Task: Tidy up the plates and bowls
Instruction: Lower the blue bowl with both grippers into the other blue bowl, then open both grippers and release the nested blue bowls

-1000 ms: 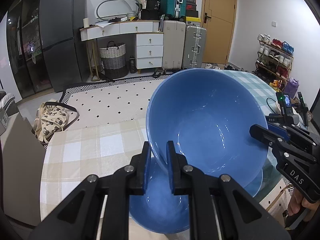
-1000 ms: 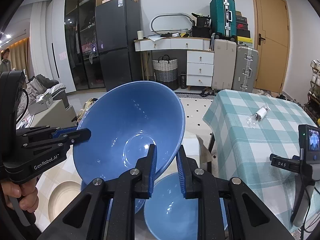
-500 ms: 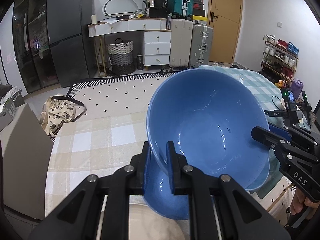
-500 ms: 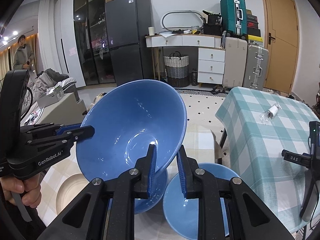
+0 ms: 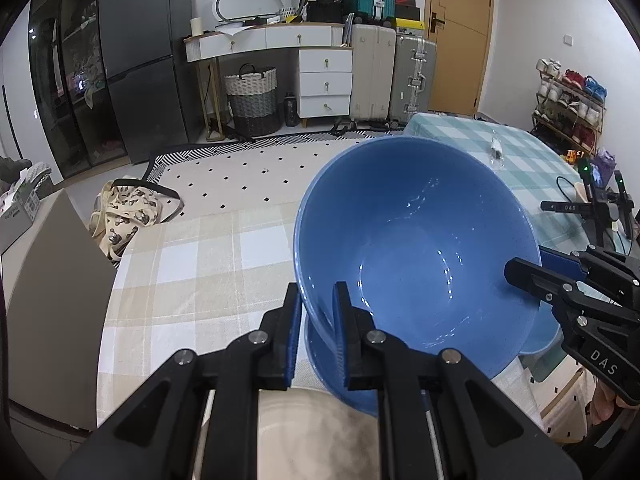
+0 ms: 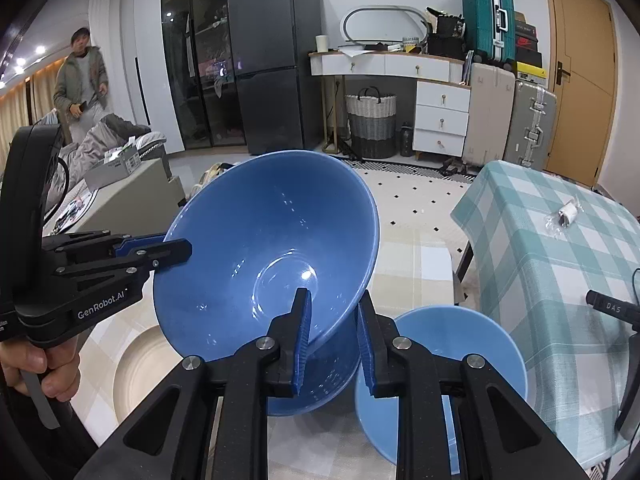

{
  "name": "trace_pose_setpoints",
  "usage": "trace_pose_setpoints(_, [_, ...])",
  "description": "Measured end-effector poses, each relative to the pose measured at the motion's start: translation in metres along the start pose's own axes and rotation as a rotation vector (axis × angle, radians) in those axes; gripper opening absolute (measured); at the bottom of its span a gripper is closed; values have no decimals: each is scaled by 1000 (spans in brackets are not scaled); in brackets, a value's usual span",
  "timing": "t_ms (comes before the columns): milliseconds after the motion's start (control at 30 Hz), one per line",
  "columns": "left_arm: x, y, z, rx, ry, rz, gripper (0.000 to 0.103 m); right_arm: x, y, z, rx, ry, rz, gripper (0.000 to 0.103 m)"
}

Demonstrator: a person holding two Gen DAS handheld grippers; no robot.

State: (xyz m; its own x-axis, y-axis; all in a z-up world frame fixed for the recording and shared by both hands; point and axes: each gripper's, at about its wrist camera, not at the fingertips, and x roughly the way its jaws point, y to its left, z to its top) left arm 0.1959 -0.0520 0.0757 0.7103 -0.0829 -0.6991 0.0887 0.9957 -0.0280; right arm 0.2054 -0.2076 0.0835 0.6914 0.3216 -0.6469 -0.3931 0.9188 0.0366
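Your jaws, left gripper (image 5: 316, 332) and right gripper (image 6: 332, 334), both pinch the big blue bowl's (image 5: 412, 248) rim. It has sunk toward the blue bowl (image 6: 316, 376) on the bench (image 5: 192, 280), so nesting is close.

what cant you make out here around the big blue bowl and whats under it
- Left wrist view: the big blue bowl hides most of the second blue bowl under it.
- Both views: whether the two touch.
- Left wrist view: the beige plate is blurred behind the left gripper.
- Right wrist view: the right gripper hides part of the light blue bowl.

Left tool (image 5: 316, 320) clamped, right tool (image 6: 332, 332) nearly closed, both angled downward
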Motion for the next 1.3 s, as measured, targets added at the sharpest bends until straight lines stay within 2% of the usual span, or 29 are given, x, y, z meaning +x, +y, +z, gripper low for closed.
trace_pose_setpoints(1033, [45,-9,-28,53,131,38,13,54,-3,-30,-12,188,2,26])
trace_pose_setpoints(1300, [51,-9,-33,66,157,48,14,60,-3,-33,-28,206,-4,28])
